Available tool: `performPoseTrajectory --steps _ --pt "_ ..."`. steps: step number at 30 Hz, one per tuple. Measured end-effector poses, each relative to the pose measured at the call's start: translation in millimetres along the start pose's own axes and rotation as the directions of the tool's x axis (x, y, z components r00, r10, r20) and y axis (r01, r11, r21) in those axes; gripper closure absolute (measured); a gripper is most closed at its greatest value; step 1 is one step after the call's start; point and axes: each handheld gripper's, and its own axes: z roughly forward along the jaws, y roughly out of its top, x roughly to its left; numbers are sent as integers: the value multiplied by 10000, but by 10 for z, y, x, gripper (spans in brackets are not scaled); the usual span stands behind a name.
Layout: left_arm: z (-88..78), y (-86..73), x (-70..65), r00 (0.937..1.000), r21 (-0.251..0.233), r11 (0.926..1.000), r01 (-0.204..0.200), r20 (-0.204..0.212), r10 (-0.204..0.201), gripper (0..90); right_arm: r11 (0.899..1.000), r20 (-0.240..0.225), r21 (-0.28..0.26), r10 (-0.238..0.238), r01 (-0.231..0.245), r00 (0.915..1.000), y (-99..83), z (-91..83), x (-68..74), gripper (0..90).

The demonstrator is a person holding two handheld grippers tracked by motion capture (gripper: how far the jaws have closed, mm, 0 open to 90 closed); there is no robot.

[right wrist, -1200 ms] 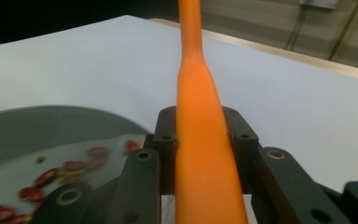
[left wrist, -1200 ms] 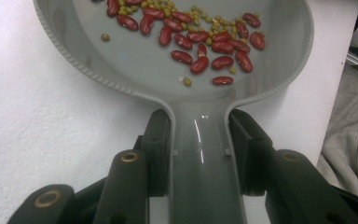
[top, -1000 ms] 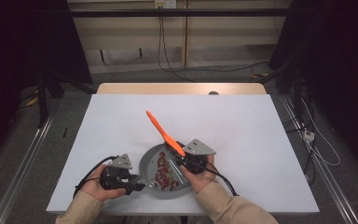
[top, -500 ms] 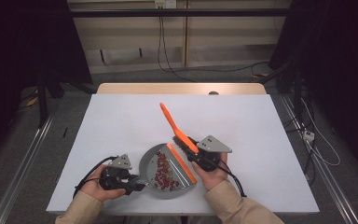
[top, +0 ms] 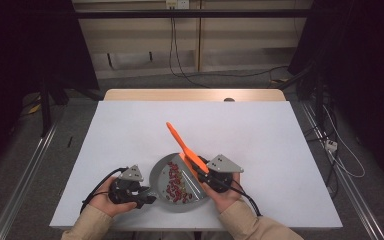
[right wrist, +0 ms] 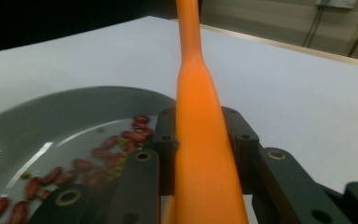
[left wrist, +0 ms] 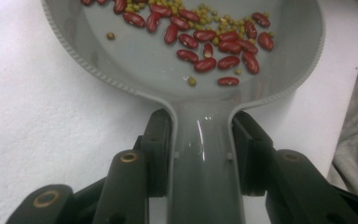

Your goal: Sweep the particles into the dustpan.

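Left hand-held gripper (left wrist: 200, 154) pinches stiff grey pan (left wrist: 121, 65) by handle; right hand-held gripper (right wrist: 205, 154) clamps rigid orange spatula (right wrist: 200, 140) over the pan's beans (left wrist: 205, 51).

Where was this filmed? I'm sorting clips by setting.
Probably a lab recording bay, not a kitchen: a white-covered table, cables trailing on the floor, dark curtains alongside.

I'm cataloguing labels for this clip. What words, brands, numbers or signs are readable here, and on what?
None can be read: the grey dustpan, the orange brush handle, the beans and the white table carry no visible writing. The wall socket is too small to tell.
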Motion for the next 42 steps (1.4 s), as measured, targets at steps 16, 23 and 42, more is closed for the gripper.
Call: performPoseTrajectory --steps 16,23,42 --pt "102 -23 -1 9950 -813 9965 -170 -998 88 633 9925 -136 -921 789 -799 9968 209 -179 -260 711" --pt "59 -24 31 9870 -1652 9862 -81 -1599 -187 633 9926 245 -847 888 -865 9957 194 -274 -499 711" --pt "-87 -61 236 9439 -2988 9483 1067 -2693 -1910 632 9929 972 -744 996 -926 9903 165 -432 -816 711"
